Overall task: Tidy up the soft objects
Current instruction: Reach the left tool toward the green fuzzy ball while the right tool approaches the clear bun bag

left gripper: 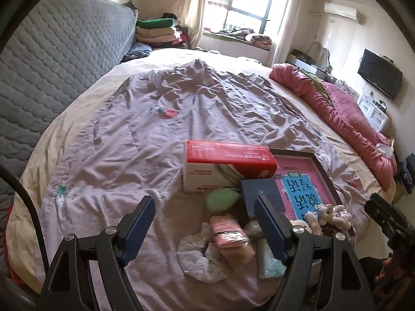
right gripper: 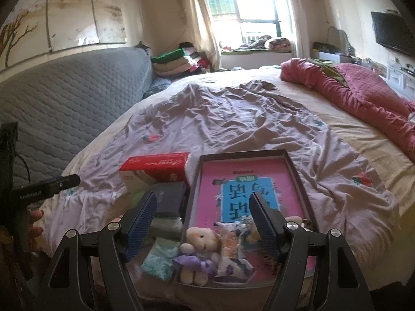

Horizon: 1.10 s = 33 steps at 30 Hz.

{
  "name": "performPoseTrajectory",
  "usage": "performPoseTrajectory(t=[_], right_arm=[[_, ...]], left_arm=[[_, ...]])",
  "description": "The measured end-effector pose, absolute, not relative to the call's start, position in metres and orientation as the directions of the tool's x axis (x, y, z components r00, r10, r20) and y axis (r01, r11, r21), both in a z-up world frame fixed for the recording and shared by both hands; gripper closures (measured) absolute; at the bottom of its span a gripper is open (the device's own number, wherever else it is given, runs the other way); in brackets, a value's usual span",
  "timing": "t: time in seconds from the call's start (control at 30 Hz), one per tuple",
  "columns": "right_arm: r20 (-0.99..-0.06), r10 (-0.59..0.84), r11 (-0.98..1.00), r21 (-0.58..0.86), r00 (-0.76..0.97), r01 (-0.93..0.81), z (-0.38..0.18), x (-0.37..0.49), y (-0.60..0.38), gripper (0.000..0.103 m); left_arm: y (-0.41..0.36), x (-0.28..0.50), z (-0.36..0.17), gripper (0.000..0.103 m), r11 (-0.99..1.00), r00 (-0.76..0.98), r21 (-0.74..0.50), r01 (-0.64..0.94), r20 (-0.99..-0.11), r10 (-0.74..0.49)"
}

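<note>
Left wrist view: your left gripper [left gripper: 205,229] hangs released, jaws spread above a pink soft bundle [left gripper: 232,238] at lower centre.

Right wrist view: your right gripper [right gripper: 203,226] is released too; the plush toy [right gripper: 198,252] lies in the dark tray [right gripper: 295,171], lower centre.

Beside the dark tray [right gripper: 298,173], the navy box [left gripper: 259,194] is partly hidden behind the left tool's [left gripper: 205,223] right finger, and a grey thing just below that box is blurred beyond telling. The teal cloth [left gripper: 269,264] near the tray's corner is half covered by the same finger. In the tray, small packets behind the right tool's [right gripper: 205,223] finger cannot be made out. The book's [right gripper: 246,199] lower edge lies under the plush doll [right gripper: 199,241].
</note>
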State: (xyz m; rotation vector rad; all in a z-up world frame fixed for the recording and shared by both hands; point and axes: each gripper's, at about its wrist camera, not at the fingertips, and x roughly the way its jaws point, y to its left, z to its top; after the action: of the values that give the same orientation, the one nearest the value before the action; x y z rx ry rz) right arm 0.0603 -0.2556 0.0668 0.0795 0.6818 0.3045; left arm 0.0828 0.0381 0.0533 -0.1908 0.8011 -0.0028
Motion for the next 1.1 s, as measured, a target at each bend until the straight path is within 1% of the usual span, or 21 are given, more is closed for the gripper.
performPoseTrajectory(t=[0.33, 0.77, 1.1], right_arm=[[-0.639, 0.349, 0.931, 0.151, 0.686, -0.333, 0.055, 0.06, -0.216, 0.028], [-0.71, 0.385, 0.89, 0.118, 0.589, -0.44, 0.021, 0.056, -0.162, 0.028], [-0.738, 0.397, 0.866, 0.105, 0.546, -0.488, 0.004, 0.052, -0.139, 0.028]], left_arm=[[0.058, 0.084, 0.039, 0.025, 0.978, 0.67, -0.18, -0.104, -0.739, -0.065], [0.054, 0.087, 0.022, 0.025, 0.981, 0.629, -0.179, -0.068, -0.772, -0.097], [0.051, 0.089, 0.012, 0.025, 0.978, 0.606, -0.201, -0.056, -0.785, -0.127]])
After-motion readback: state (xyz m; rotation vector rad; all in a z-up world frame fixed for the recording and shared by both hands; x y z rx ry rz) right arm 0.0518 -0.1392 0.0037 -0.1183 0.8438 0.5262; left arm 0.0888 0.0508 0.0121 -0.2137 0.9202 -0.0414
